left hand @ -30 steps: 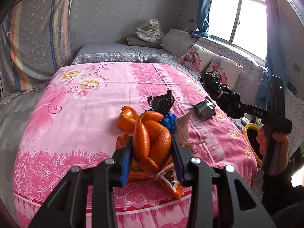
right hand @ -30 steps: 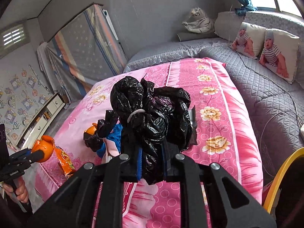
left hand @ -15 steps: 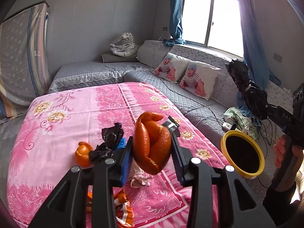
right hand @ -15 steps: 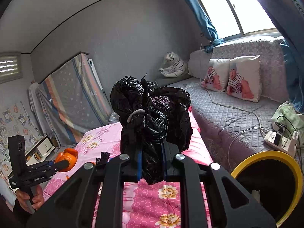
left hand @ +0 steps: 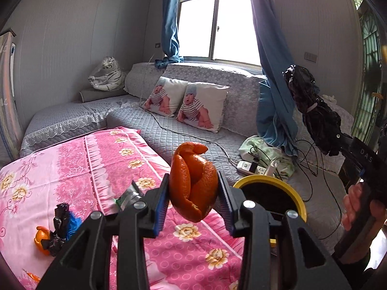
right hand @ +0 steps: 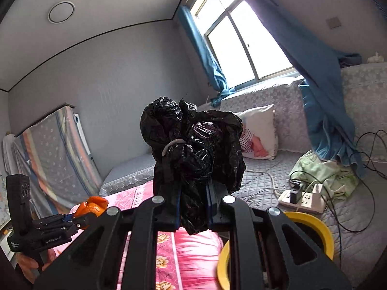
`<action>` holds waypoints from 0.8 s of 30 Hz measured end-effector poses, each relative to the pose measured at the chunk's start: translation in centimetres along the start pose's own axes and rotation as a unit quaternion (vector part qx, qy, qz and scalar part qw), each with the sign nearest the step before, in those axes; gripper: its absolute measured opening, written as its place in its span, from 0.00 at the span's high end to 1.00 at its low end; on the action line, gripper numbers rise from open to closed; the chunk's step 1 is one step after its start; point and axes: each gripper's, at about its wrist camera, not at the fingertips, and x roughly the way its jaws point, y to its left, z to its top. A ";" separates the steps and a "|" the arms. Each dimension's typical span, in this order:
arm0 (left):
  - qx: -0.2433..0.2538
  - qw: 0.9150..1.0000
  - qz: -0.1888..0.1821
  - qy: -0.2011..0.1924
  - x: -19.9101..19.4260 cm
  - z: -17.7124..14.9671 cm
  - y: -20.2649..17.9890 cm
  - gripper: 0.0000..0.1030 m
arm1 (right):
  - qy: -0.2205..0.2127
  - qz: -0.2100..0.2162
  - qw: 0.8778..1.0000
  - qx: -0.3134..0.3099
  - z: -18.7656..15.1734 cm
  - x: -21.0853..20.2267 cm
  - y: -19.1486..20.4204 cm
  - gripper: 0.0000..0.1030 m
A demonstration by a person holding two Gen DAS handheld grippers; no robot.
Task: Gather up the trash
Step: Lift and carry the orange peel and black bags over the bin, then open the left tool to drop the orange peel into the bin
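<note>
Left hand-held gripper (left hand: 193,197): we see it clamped on a curled orange peel (left hand: 192,183), held in the air above the pink bedspread (left hand: 101,169), with the yellow-rimmed bin (left hand: 271,182) just beyond and to the right of its fingers.
Right hand-held gripper (right hand: 193,209): we see it closed on a knotted black plastic bag (right hand: 193,149), held high, with the bin's yellow rim (right hand: 312,220) low on the right of its view.
Trash left on the bed: another orange piece (left hand: 41,236), a black scrap (left hand: 60,220) touching a blue scrap (left hand: 73,222), and a small green-and-silver packet (left hand: 128,197) near the left fingers.
Risk, peel: we judge the peel springy and pinched only across its middle, so it could slip or uncurl and land on the bedspread if let go short of the rim.
Risk, bag: most of it bulges above the jaws, so it may snag on a pad at release or tip outside the bin.
Risk, crowding: both tools head for one opening, so we would expect a knock if they arrive together.
Risk, cables: a white power strip (left hand: 254,168) and loose cords lie near the bin and could catch a low swing.
Writing: "DAS" reads on the right tool's body in the left view; "GenRobot.AI" reads, we think, on the left tool in the right view, and the smaller print beside it is too fine to make out.
</note>
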 end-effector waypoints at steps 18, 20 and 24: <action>0.052 0.994 -0.084 0.041 8.6 0.7 -9.8 0.65 | -0.046 -0.131 0.990 0.008 -0.8 -2.9 -6.7 0.86; 0.056 0.993 -0.087 0.048 9.5 0.5 -10.4 0.65 | -0.040 -0.138 0.990 0.010 -1.0 -2.6 -7.3 0.86; 0.061 0.992 -0.092 0.066 11.3 -0.1 -11.4 0.65 | -0.020 -0.155 0.988 0.016 -1.6 -1.8 -8.3 0.86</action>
